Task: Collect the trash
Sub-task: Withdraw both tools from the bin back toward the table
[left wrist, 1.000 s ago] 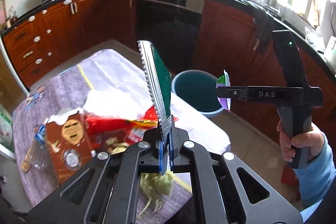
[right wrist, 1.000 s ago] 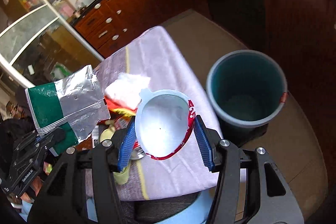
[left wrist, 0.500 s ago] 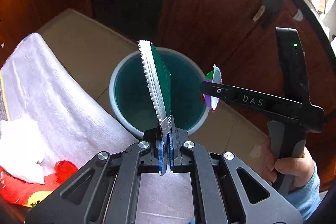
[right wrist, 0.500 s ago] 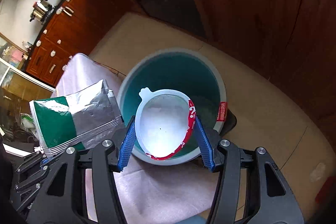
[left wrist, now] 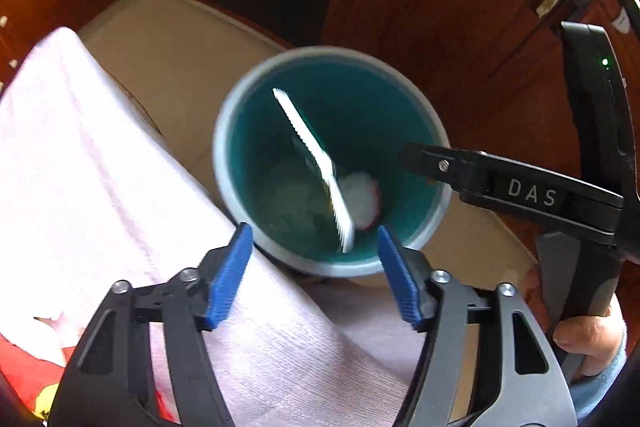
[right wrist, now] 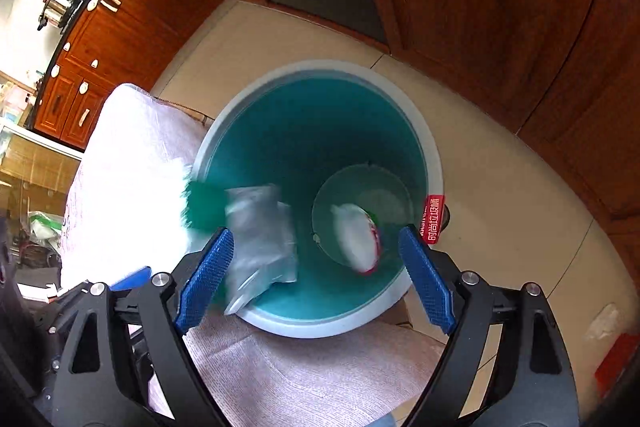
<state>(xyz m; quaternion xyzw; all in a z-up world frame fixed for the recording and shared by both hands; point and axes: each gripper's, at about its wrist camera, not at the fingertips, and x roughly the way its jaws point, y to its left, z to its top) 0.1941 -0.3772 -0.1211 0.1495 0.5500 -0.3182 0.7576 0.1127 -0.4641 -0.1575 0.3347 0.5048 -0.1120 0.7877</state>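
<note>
Hovering both tongs, left tongs [left wrist: 312, 267] and right tongs [right wrist: 316, 275], spread and empty, over teal bin [right wrist: 224, 143] so foil pouch [right wrist: 260, 231] and white lid [right wrist: 356, 235] are dropping inside, clearing cloth-covered counter [left wrist: 100, 167].

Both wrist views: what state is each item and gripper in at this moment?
Left gripper: jaws open, holding nothing.
Right gripper: jaws open, holding nothing.
Foil snack bag: loose, blurred, inside the bin's mouth.
Foil cup lid: loose, near the bin's bottom.
Teal trash bin: upright, uncovered.
</note>
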